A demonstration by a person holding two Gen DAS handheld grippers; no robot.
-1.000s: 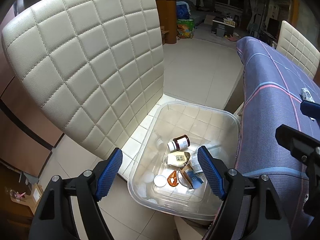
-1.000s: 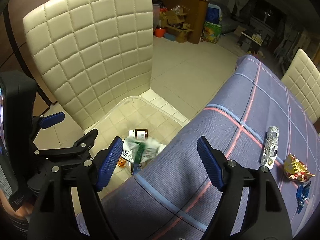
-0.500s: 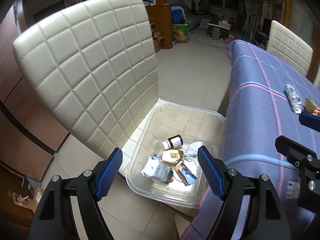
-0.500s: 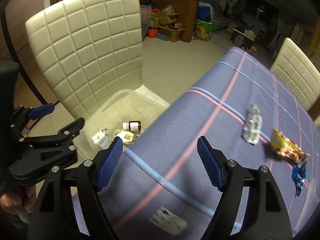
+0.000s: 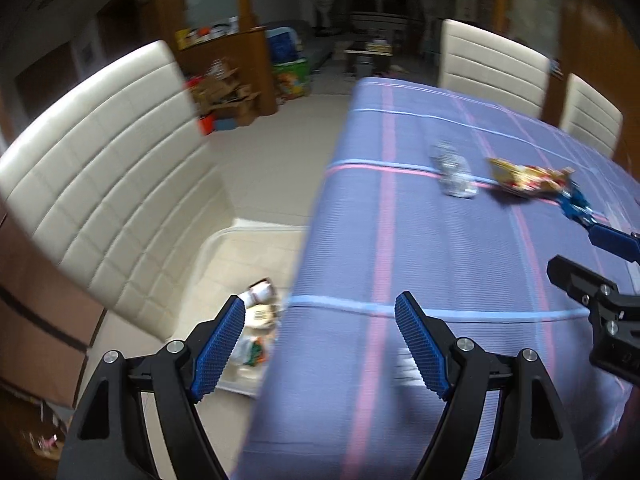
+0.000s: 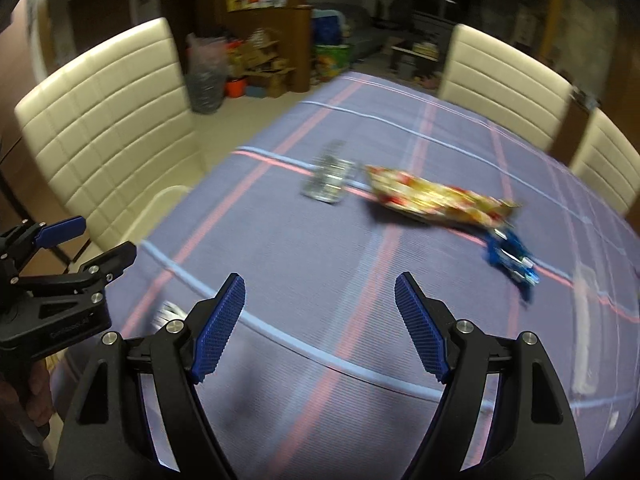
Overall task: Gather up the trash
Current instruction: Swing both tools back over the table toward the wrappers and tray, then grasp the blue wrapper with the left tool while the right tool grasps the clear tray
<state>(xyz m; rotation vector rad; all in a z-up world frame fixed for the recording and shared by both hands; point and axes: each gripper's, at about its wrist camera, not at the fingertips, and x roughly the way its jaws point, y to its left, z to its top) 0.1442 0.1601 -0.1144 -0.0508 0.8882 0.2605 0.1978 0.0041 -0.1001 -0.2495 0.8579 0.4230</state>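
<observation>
Pale tiled floor (image 5: 276, 148) lies ahead-left of the gripper. Cream quilted chairs (image 6: 108, 120) flank the blue plaid tablecloth (image 6: 320, 248). A wooden cabinet (image 6: 296, 40) stands beyond in dim light.

Dim indoor light, brightest on the cream chair (image 5: 104, 184) and floor, fading to near black in the far room. Heavy motion blur across both views: tablecloth (image 6: 320, 248) stripes smeared, foil strip (image 6: 330, 180), gold wrapper (image 6: 432, 200) and blue wrapper (image 6: 510, 258) all soft and streaked. Bin (image 5: 224, 264) contents smudged beyond reading. Sharp only on the black fingers and blue pads (image 5: 218, 346) in the foreground. Strong fisheye bending at the edges, dark vignette in the corners. Soft shadow on the cloth below the right gripper (image 6: 320, 330). No harsh glare.
</observation>
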